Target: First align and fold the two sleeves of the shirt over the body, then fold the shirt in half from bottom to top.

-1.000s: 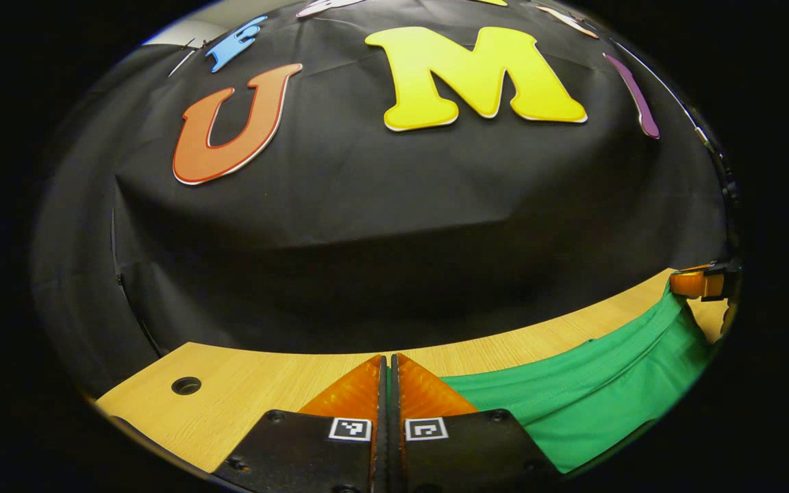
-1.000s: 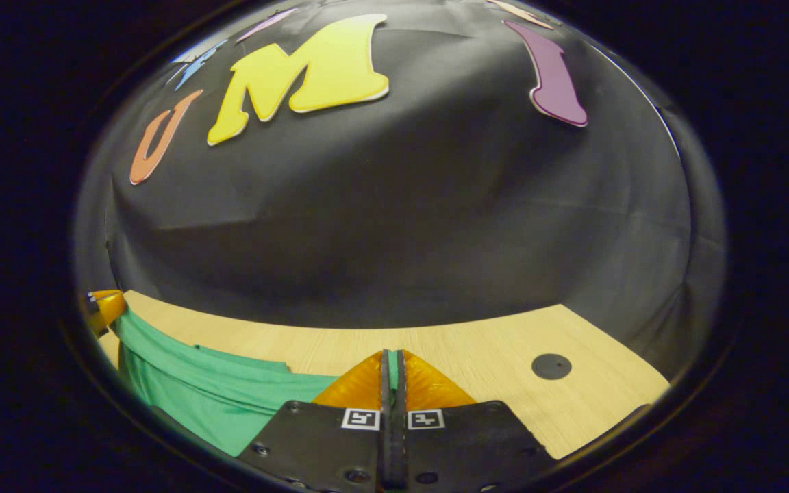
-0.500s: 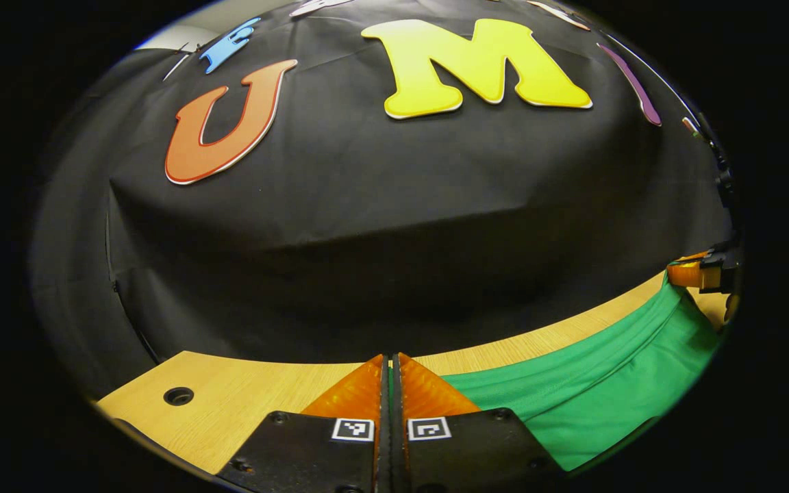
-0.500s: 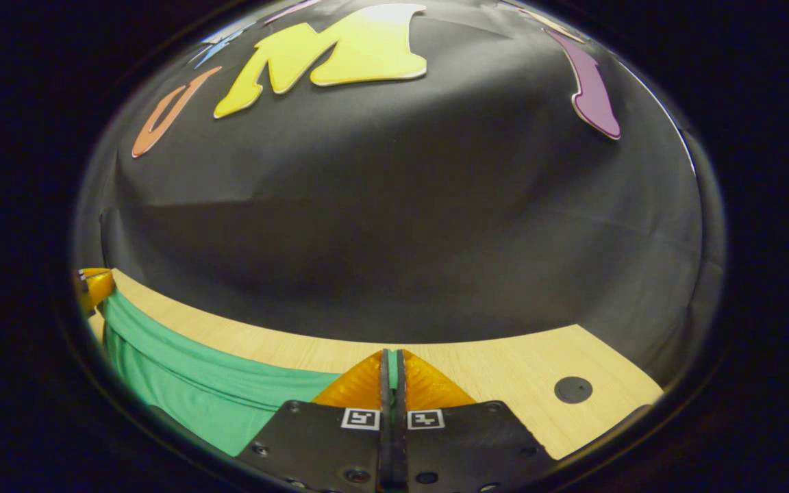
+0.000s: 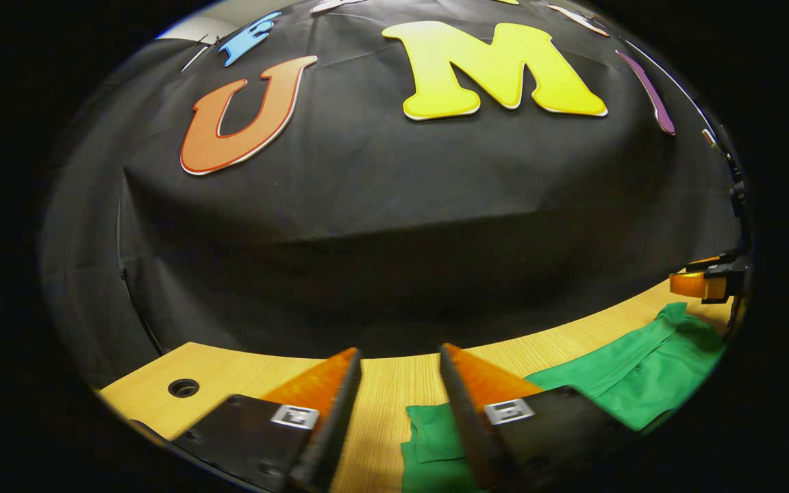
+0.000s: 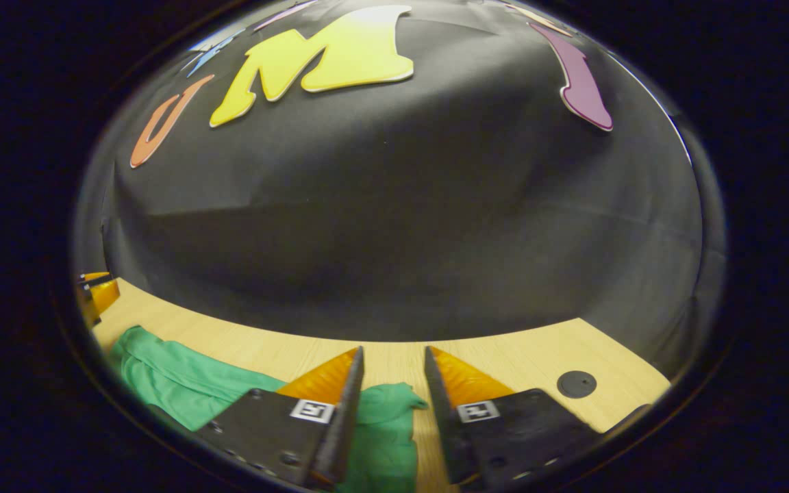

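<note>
Both grippers (left (image 5: 400, 359), right (image 6: 394, 356)) gape wide, empty; the shirt (image 5: 631, 366) lies rumpled, so its fold may slump.

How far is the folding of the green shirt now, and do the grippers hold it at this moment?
Both grippers are open: the left gripper and right gripper have let go of the green shirt, which lies slack on the wooden table. Nothing is in hand. Whether the sleeves are folded, or the bottom-to-top fold is complete, cannot be judged from these low views.
</note>
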Motion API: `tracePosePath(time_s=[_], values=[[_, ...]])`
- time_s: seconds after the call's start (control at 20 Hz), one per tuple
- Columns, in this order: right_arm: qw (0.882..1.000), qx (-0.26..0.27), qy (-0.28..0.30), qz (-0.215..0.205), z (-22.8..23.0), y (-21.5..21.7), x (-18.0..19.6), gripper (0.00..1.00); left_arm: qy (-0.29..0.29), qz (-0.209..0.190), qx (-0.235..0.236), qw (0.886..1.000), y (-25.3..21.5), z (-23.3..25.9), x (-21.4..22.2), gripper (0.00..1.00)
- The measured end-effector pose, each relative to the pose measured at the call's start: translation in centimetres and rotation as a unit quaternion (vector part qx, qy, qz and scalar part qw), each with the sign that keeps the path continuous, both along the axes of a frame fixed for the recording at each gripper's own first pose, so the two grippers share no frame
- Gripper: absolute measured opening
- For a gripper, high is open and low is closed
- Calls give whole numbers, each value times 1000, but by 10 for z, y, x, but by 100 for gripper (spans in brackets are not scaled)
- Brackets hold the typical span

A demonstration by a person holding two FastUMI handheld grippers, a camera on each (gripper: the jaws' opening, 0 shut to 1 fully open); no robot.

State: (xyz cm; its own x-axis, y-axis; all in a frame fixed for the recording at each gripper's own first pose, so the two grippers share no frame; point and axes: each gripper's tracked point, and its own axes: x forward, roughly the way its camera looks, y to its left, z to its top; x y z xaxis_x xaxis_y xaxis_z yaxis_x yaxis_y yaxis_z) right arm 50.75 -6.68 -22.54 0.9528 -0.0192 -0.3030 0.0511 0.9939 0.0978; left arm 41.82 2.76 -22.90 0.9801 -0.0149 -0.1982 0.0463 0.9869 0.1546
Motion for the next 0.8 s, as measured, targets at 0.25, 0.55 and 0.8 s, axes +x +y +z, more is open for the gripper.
tracePosePath(time_s=[0.25, 0.55, 0.8], values=[[1000, -9, -14, 13, 4, 6, -2, 98, -4, -2, -15, 1000, 3, 1, -1, 100], [998, -43, -32, 25, 10, 14, -6, 95, -12, 1, -40, 999, 8, 3, -3, 100], [998, -44, -38, 23, 12, 13, -7, 95, -37, 15, -89, 995, 21, 9, -6, 100]])
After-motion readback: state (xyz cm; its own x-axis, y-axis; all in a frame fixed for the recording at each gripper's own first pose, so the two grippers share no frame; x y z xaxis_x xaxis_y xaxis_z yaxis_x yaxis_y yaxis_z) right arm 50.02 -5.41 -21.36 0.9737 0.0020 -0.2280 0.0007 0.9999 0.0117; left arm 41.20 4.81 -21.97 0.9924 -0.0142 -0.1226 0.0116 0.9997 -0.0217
